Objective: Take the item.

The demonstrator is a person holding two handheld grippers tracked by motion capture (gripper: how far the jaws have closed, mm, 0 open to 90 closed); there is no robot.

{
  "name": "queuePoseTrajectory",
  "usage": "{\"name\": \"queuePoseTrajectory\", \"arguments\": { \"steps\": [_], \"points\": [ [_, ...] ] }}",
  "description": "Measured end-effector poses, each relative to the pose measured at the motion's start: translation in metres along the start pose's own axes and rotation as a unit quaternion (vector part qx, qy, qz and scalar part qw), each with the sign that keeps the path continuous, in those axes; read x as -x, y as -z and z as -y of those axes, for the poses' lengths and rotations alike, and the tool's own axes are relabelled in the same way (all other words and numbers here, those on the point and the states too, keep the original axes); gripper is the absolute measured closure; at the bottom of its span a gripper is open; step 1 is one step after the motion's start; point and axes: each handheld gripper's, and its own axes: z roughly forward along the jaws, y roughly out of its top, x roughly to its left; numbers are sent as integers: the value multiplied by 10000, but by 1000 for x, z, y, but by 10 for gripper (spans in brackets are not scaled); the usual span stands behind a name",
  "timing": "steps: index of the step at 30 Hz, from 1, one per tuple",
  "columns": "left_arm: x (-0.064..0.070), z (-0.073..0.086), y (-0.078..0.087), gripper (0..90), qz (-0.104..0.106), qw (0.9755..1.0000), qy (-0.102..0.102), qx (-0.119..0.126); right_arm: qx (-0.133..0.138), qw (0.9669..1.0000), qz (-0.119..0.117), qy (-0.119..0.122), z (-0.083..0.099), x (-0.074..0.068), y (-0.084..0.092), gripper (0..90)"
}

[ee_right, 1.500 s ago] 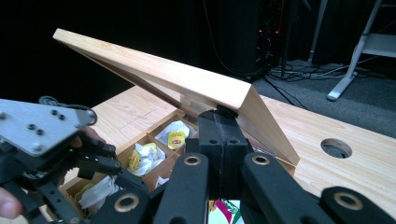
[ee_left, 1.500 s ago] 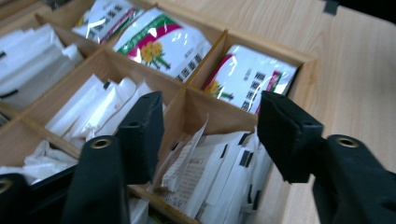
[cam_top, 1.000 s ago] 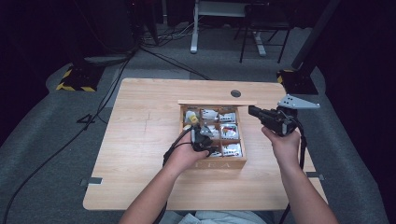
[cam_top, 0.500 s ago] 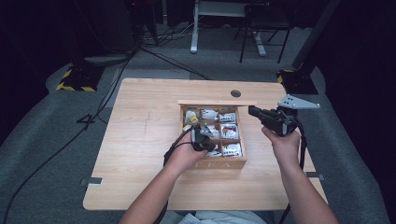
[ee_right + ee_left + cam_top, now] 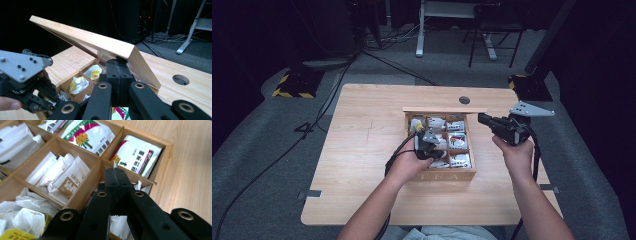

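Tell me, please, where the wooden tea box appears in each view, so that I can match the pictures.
High view: the wooden tea box sits mid-table, with its lettered front wall towards the person.
Left gripper view: its compartments fill the upper left, behind the jaws.
Right gripper view: it is at lower centre-left, under its raised lid.
Shared landmark: the yellow-tagged tea bags in one compartment.

Light wooden table [image 5: 362, 165] with a round hole [image 5: 464, 100] near its far edge, bearing an open wooden tea box [image 5: 451, 176] right of centre, lid [image 5: 444, 109] raised, compartments packed with tea bags and sachets [image 5: 460, 161].
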Motion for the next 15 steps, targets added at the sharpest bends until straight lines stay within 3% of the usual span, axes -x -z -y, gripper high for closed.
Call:
{"name": "queuePoseTrajectory", "arguments": {
  "steps": [15],
  "points": [
    [1,-7,26,900,-11,9993,-40,366,6,10000,4,-20,0,0,0,898]
  ]
}}
